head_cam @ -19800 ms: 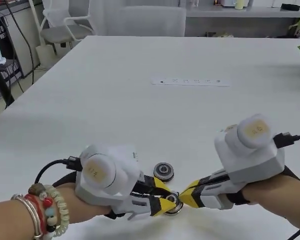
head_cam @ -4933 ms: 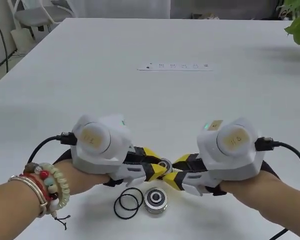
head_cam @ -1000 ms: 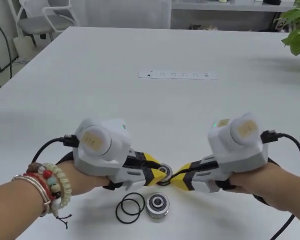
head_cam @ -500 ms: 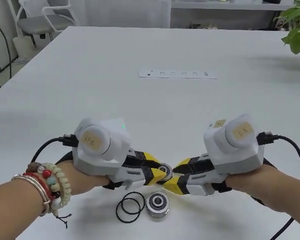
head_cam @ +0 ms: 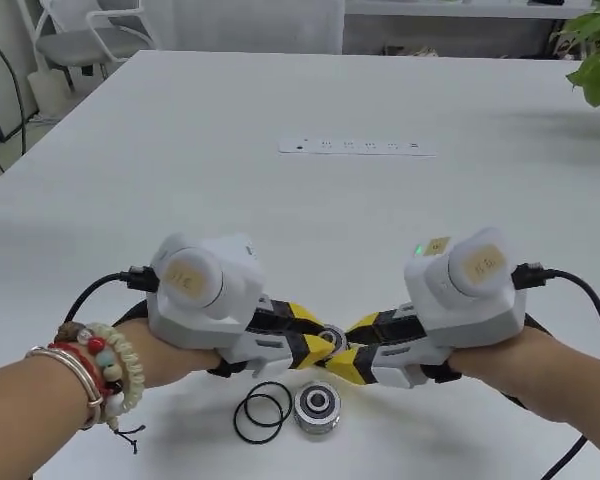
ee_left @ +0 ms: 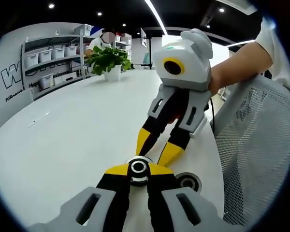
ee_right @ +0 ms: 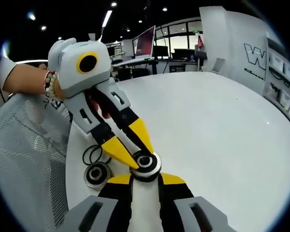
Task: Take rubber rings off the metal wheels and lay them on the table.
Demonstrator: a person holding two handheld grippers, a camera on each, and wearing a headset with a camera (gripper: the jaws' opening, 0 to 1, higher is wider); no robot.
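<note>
White tabletop: L claw & R claw clamp shiny round metal wheel.

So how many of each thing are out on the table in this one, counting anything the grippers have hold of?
Metal wheels: 2, one held, one lying free
Loose rubber rings: 2
Power strip: 1
Total: 5
</note>
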